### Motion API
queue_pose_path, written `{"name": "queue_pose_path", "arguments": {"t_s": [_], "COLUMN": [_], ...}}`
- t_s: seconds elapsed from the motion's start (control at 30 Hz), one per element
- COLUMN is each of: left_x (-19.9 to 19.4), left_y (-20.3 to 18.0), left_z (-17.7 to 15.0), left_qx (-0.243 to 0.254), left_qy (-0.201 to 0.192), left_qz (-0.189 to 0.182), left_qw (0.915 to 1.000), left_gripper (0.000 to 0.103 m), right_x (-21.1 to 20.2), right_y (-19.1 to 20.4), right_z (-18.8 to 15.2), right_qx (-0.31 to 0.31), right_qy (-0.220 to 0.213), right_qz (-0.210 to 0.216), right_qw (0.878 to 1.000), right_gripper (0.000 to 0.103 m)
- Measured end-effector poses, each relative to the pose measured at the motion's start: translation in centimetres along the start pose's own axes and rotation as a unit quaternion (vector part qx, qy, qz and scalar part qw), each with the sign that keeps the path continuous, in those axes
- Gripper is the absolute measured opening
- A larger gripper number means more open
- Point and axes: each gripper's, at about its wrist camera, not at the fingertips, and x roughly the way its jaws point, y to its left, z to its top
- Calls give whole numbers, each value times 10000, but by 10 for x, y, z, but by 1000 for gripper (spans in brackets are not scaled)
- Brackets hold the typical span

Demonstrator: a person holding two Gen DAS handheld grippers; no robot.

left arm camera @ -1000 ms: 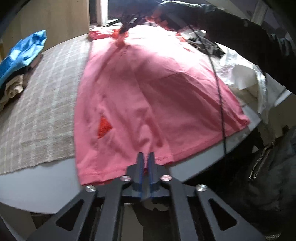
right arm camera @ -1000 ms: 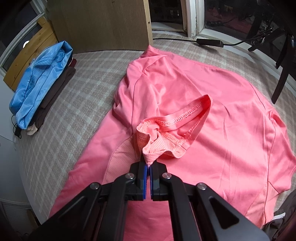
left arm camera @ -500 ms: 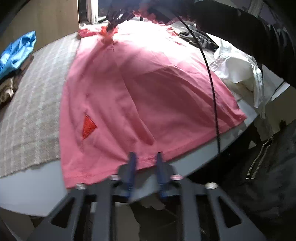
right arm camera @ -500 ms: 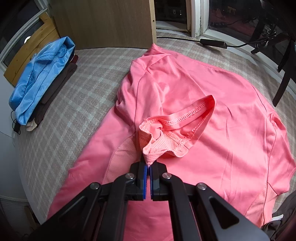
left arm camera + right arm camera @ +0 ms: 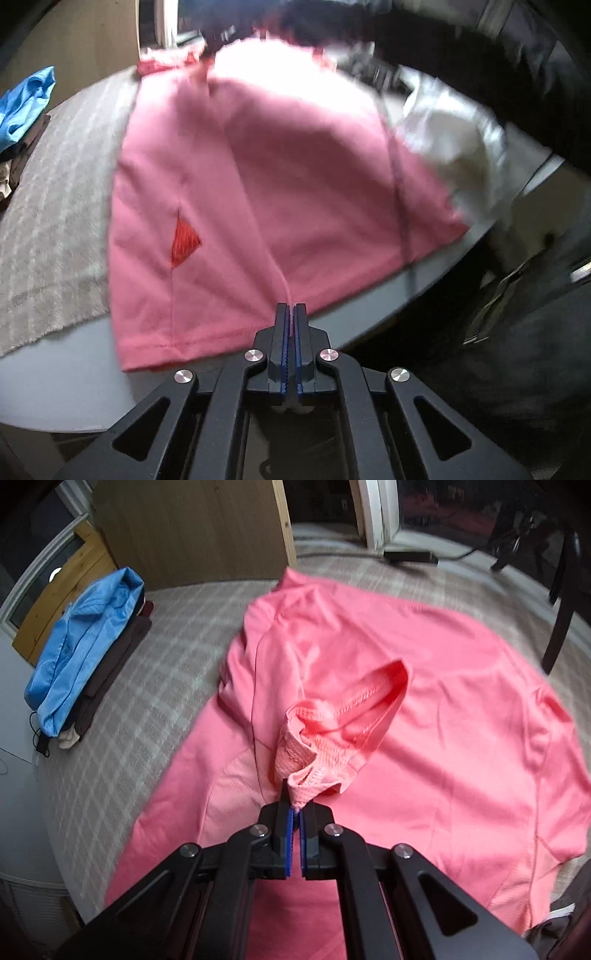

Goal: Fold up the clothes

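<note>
Both grippers, left gripper (image 5: 291, 314) and right gripper (image 5: 295, 812): matte black cut-out linkage arms, silver round screws, blue serrated pads (image 5: 284, 354).

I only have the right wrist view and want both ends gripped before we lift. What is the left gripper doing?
Observer: The left gripper is shut on the pink shirt, pinching a ridge of fabric at its hem.
Operator: Where does that hem lie?
Observer: On the bare grey table, past the edge of the checked cloth.
Operator: Anything beside the shirt at that end?
Observer: A crumpled white cloth lies against the shirt's side edge; blur hides its details.
</note>
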Motion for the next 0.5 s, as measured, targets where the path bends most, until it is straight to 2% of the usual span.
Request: {"name": "queue_pose_path", "arguments": {"t_s": [0.07,0.13,0.23,0.37,0.43,0.5], "left_x": [-13,-31,-45,-28,-13,1], "left_y": [9,26,54,81,87,91], "left_z": [1,1,4,25,37,46], "left_qx": [-180,-450,-778,-850,-787,-748], "left_qy": [-92,-259,-453,-343,-246,-123], "left_qz": [-45,46,393,787,831,839], "left_qw": [9998,9986,9952,9927,9931,9936], "left_gripper": [10,17,18,18,18,18], "right_x": [-8,-24,-49,-60,-55,-36], "right_y": [3,5,11,26,29,33], "right_z": [1,1,6,29,43,65], "right_qx": [-92,-164,-292,-614,-702,-787], "right_qy": [-89,-255,-625,-845,-851,-647], "right_qz": [-1,-113,-368,-793,-673,-375], "right_qw": [9999,9995,9969,9914,9916,9941], "right_gripper": [5,12,13,13,17,27]}}
